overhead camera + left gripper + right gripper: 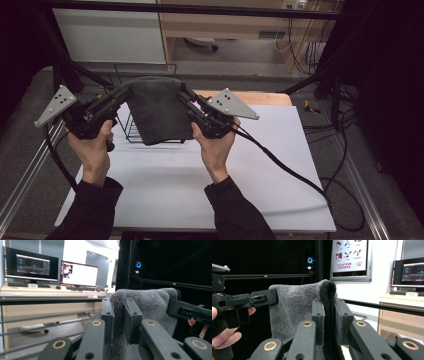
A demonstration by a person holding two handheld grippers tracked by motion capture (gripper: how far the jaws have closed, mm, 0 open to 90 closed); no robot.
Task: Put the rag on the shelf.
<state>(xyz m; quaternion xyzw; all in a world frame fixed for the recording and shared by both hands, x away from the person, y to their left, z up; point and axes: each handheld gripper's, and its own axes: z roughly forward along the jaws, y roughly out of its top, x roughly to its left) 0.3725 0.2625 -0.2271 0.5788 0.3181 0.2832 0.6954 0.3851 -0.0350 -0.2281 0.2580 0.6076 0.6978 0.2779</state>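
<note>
**Both hands up, jaws pinched shut**

Your left gripper [121, 94] sits raised at the left, its jaws angled inward and closed tight on the grey towel [157, 110]. Your right gripper [183, 95] mirrors it, jaws likewise clamped on the towel's other top corner. Both hands wrap the handles from below, forearms in dark sleeves rising from the near edge, wrists cocked upward.

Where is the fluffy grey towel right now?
In the high view the grey towel hangs in the air at centre, stretched between the left hand-held gripper and the right hand-held gripper, in front of the black wire rack.
</note>
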